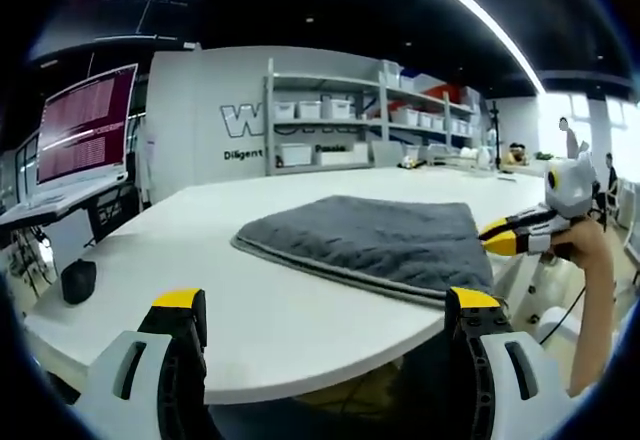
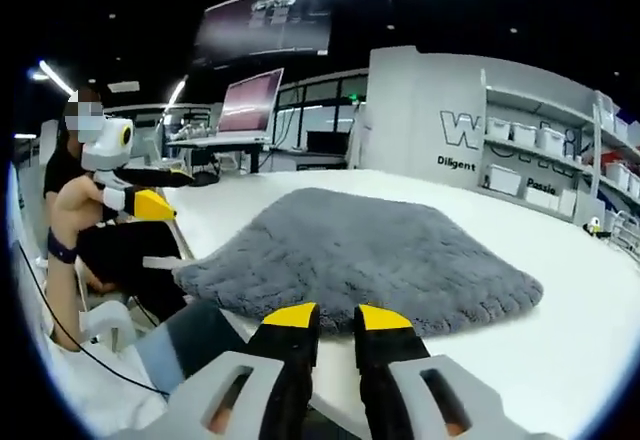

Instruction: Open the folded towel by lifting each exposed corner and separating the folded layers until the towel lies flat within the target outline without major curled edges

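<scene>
White and broad, the round table (image 1: 300, 310) fills a workshop lined with storage shelves (image 1: 330, 120) and a glowing monitor (image 1: 85, 125). On it lies the folded grey towel (image 1: 375, 240), still doubled over, its layered edge facing the table rim; no target outline can be made out around it. The left gripper (image 1: 325, 325) hangs off the table's edge with its jaws spread wide and holding nothing, the towel ahead of it and a little to its right, well apart. The right gripper (image 2: 335, 330) sits just short of the towel's near edge in its own view, jaws drawn almost together with a thin gap and nothing between them. The step appears to be the first approach to a corner: a good pick would likely pinch only the top layer at an exposed corner, lift low, and peel outward so the lower fold stays put.
</scene>
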